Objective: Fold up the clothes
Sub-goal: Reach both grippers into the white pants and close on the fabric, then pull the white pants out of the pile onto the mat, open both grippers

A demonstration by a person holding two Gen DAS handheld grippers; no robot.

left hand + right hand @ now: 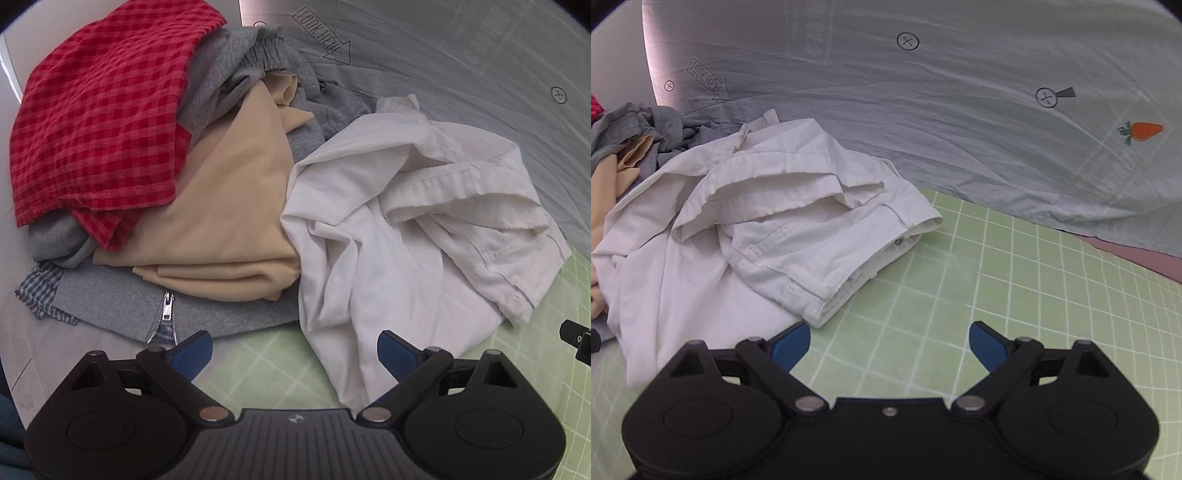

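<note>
The white garment (746, 229) lies crumpled on the green gridded surface (997, 295), just ahead and left of the right tongs (890, 341) — ahead and right of the left tongs (295, 354); both tongs gape, holding nothing; its waistband runs slantwise, nearer the right.

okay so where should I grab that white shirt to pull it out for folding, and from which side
Probably take the white shirt at its cuffed end, coming from the right with the right hand-held gripper, which is open. That end lies on the bare green mat with a firm doubled edge and nothing on it, while the shirt's left side butts against the clothes pile.
</note>
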